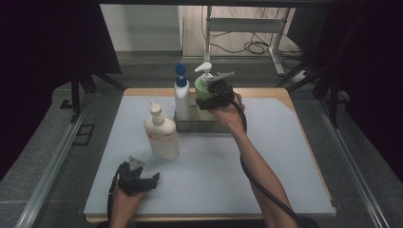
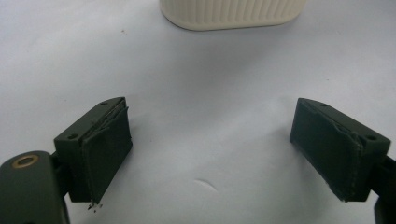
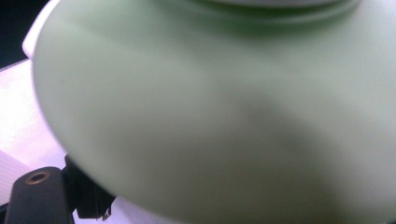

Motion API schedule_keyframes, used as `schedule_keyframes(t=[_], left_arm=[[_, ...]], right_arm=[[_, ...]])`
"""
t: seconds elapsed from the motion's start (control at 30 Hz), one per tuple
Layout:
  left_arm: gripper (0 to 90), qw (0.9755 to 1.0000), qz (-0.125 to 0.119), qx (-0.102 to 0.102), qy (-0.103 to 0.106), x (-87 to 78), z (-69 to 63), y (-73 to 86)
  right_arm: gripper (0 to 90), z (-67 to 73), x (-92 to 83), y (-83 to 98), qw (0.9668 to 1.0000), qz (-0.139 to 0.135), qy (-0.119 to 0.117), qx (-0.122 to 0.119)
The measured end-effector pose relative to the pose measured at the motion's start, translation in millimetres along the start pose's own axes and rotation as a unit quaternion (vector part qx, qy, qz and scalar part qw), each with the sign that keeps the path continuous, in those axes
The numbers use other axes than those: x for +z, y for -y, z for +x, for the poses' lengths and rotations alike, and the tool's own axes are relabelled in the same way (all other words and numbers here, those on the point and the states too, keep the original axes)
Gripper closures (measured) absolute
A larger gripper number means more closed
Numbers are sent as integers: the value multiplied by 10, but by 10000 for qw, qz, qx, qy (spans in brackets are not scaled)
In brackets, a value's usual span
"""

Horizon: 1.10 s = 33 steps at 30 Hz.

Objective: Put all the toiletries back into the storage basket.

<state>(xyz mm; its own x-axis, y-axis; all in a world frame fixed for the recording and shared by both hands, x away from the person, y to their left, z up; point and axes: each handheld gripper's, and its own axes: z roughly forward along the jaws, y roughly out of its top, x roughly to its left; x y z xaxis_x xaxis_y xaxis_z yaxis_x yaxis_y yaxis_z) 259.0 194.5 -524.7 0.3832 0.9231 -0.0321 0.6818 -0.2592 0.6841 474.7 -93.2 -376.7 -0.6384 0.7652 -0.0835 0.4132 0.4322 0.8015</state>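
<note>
- A table [image 1: 266, 190] covered by a pale grey mat fills the middle of the high view, with a wooden edge showing at the far side.
- A grey metal tray [image 1: 204, 124] sits near the far edge of the table, holding two bottles upright.
- A cream bottle [image 1: 162, 135] with a pointed nozzle stands on the mat, just in front and to the left of the tray.
- A white bottle with a blue cap [image 1: 181, 92] stands in the left part of the tray.
- A green pump bottle [image 1: 204, 85] with a white pump stands in the right part of the tray.
- The right tool [image 1: 215, 99] is against the green bottle; whether its jaws clamp it cannot be told.
- The left tool [image 1: 151, 180] rests low over the mat near the front left, jaws spread wide with nothing between them.
</note>
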Motion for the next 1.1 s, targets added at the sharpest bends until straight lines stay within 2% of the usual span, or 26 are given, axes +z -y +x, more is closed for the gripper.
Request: schedule_keyframes(t=[0.73, 0.93, 0.97, 1.1], left_arm=[[121, 10000, 2, 3, 1, 0, 1, 0], [121, 10000, 4, 4, 1, 0, 1, 0], [121, 10000, 3, 5, 1, 0, 1, 0], [121, 10000, 3, 3, 2, 0, 1, 0]], right_arm=[[121, -4, 182, 150, 9992, 399, -89, 5], [121, -2, 224, 180, 9988, 465, -133, 95], [121, -22, 225, 186, 9987, 514, -71, 0], [121, -23, 250, 201, 9983, 573, -104, 43]])
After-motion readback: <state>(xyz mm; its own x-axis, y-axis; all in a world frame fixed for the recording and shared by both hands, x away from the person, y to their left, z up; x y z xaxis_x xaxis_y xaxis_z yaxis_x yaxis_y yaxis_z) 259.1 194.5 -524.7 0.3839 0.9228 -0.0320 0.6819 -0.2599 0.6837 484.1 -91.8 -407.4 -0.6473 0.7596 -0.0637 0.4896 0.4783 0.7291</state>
